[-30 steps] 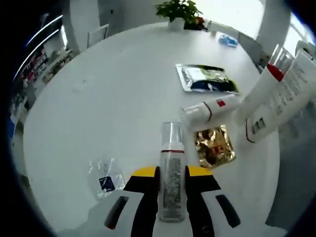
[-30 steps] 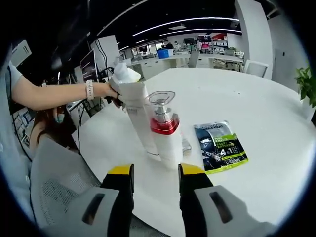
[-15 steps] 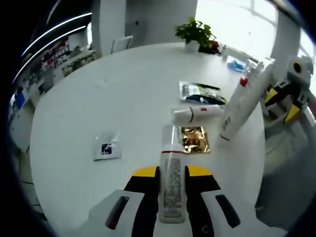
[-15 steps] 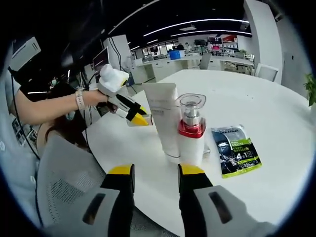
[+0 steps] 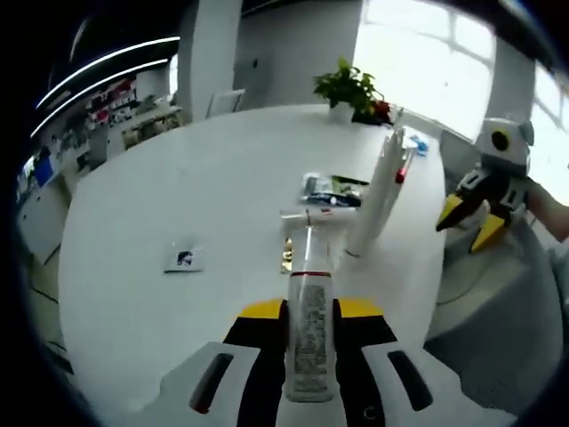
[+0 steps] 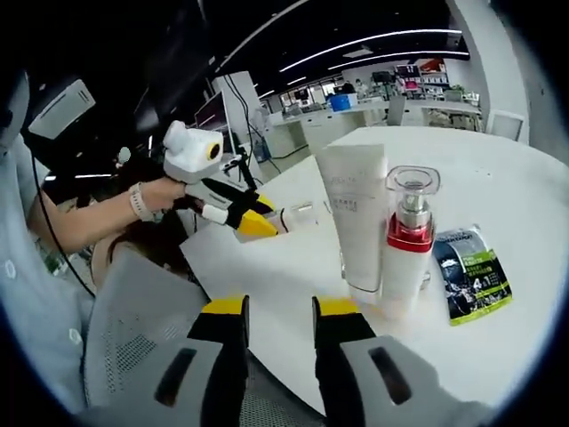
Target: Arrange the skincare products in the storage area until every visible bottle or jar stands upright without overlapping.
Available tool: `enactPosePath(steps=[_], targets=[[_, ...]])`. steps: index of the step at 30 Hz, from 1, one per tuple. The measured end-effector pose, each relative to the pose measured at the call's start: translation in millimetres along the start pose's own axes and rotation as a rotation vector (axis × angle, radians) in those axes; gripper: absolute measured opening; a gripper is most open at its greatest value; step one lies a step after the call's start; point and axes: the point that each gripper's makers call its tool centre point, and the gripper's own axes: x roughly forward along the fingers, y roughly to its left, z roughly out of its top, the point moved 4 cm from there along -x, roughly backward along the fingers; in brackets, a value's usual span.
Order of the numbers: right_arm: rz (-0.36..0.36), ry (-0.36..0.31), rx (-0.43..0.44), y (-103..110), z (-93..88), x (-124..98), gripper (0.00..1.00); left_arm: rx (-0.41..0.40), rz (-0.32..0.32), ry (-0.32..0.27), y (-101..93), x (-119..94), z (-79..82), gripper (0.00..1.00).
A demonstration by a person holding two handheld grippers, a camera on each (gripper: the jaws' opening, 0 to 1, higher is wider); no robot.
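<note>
Clear-capped bottle (image 5: pixel 308 338) clamped lengthwise in left gripper (image 5: pixel 308 313), carried above white tabletop (image 5: pixel 178 178), presumably for standing upright. Nearby, already upright and touching: white tube (image 6: pixel 354 213) and red-collared pump bottle (image 6: pixel 407 240), green sachet (image 6: pixel 471 283) flat beside them. Small tube (image 5: pixel 320 216) lying on its side, apparently next. Right gripper (image 6: pixel 279 313) empty, narrowly parted, held off the table edge.
</note>
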Motion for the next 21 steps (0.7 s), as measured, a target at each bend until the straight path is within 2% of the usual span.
enactPosePath(steps=[2,3,7,9,12,13,16,20,21], targets=[[0.018,-0.037,0.045,1.8,2.6,2.2,0.25,-0.002,-0.003,-0.016,-7.0,-2.6,1.7,0.15],[0.021,-0.053,0.064,2.2,4.2,2.6,0.24,-0.006,-0.004,-0.026,-4.2,-1.6,3.5,0.15],[0.014,-0.085,0.097,1.4,7.4,2.5,0.23,-0.015,-0.028,-0.073,-20.1,-5.5,9.5,0.15],[0.007,-0.121,0.144,-0.3,10.0,2.7,0.22,-0.011,-0.038,-0.079,-26.7,-7.0,10.4,0.15],[0.053,-0.225,0.293,1.3,18.5,2.4,0.23,-0.014,-0.05,-0.095,-36.1,-11.1,11.8,0.15],[0.054,-0.248,0.32,0.2,20.0,2.1,0.24,-0.018,-0.053,-0.104,-38.8,-12.3,12.4,0.15],[0.049,-0.256,0.335,-2.3,18.1,3.8,0.23,-0.032,-0.084,-0.123,-49.5,-14.5,14.6,0.15],[0.096,-0.312,0.423,1.5,22.8,6.3,0.25,-0.021,-0.111,-0.144,-59.5,-14.6,18.8,0.15],[0.102,-0.345,0.443,1.2,25.5,5.3,0.25,-0.024,-0.118,-0.149,-61.1,-14.3,19.6,0.15]])
